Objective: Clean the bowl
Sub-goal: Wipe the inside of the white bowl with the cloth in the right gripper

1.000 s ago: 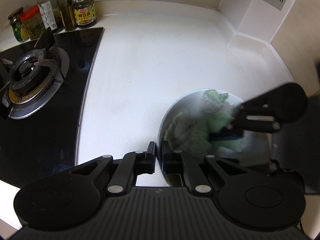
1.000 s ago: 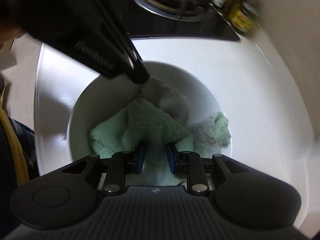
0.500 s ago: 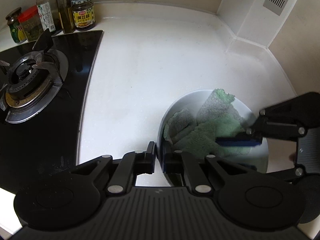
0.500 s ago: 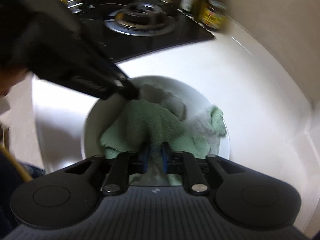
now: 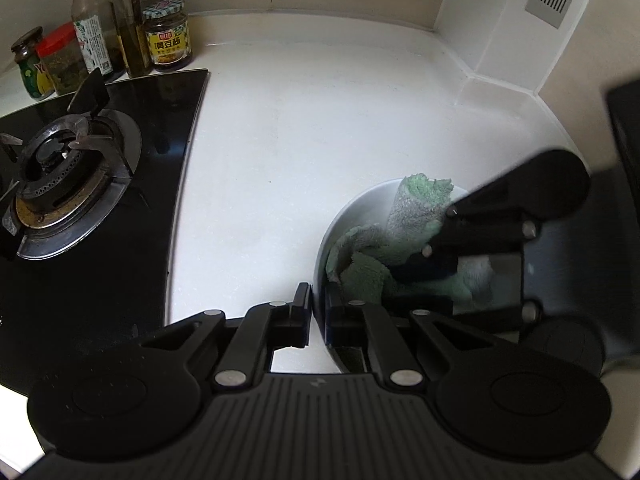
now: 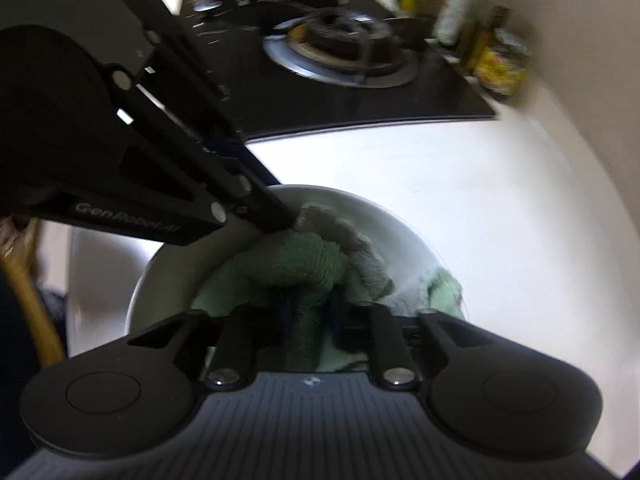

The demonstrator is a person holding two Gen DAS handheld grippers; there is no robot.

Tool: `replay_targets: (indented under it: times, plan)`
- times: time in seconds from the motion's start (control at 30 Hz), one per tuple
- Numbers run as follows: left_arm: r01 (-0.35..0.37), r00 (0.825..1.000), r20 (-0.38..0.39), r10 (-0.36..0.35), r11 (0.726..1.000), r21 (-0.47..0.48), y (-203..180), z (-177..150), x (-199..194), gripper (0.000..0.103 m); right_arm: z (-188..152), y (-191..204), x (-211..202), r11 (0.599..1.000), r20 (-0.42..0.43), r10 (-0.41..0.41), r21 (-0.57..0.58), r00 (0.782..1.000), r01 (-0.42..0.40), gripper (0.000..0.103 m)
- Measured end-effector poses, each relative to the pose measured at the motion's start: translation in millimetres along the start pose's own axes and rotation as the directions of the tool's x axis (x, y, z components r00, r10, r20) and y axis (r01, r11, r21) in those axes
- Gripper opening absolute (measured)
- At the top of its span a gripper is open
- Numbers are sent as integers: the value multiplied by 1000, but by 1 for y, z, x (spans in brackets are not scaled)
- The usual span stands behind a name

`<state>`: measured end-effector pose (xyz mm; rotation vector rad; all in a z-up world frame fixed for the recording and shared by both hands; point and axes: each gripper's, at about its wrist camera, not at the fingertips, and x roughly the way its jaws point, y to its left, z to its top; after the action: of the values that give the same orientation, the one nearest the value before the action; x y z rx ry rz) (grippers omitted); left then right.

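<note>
A white bowl (image 5: 352, 216) sits on the white counter; it also shows in the right wrist view (image 6: 384, 216). A green and grey cloth (image 5: 420, 200) lies bunched inside it and shows in the right wrist view (image 6: 296, 260). My left gripper (image 5: 318, 312) is shut on the bowl's near rim, one finger inside and one outside. It appears from the left in the right wrist view (image 6: 288, 220). My right gripper (image 6: 310, 312) is shut on the cloth and presses it into the bowl. It shows in the left wrist view (image 5: 424, 272).
A black gas hob with a burner (image 5: 60, 172) lies to the left of the bowl. Bottles and jars (image 5: 132, 32) stand at the back left by the wall. A white boxed corner with vents (image 5: 520, 20) rises at the back right.
My right gripper has swept the cloth around inside the bowl, and the cloth has bunched up differently. My left gripper has stayed shut on the rim.
</note>
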<state>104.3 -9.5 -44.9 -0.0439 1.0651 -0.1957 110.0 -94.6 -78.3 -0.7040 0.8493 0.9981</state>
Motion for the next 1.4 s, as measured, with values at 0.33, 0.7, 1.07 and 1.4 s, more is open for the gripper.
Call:
replay_targets:
  times: [0.33,0.7,1.07,1.4]
  plan:
    - [-31,999,-15,31,999,11,-1,2,1,5,4,6,1,968,-43,-234,83,971,237,5]
    - [-20,1000,-19,21,997,72,-2,6,5,3,6,21,-16,998,-109,-35,42,993,40,5]
    - [-61,998,13,60,989,138,-6,3,5,7,9,16,3,925,-41,-380,-28,924,379,4]
    - [-27,999,32,23,992,121,-5,11,11,15,0,3,-13,977,-335,-152,93,930,193,6]
